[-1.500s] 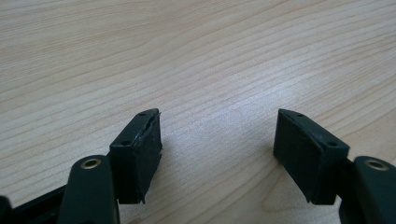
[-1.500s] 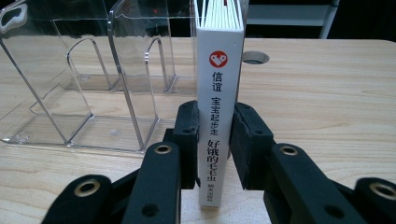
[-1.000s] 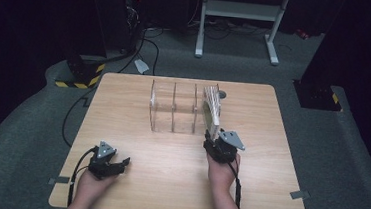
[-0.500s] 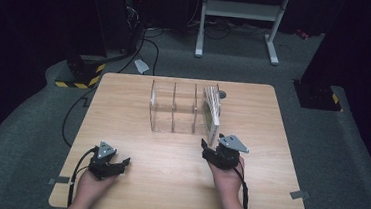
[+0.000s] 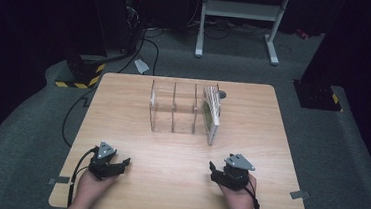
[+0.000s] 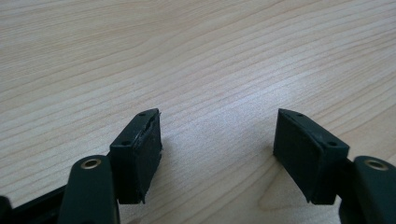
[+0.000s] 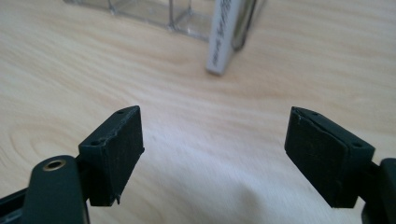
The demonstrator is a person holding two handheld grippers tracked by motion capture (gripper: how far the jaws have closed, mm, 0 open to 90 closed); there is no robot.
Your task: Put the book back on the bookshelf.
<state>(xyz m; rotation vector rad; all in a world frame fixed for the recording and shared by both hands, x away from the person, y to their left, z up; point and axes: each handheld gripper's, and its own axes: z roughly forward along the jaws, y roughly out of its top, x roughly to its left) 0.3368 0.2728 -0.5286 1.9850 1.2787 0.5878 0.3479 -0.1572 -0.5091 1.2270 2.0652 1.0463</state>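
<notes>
High view, both hands resting near table (image 5: 180,149) edge, left claw (image 5: 124,163) open, right claw (image 5: 212,166) just opening, empty.

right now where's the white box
In the high view the white box stands on edge in the rightmost compartment of the clear divider rack, mid-table, ahead of the right claw.

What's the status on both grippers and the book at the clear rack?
Left gripper open, empty. Right gripper open, empty, jaws just opened. Book upright at clear rack right end. Nothing in the way.
</notes>
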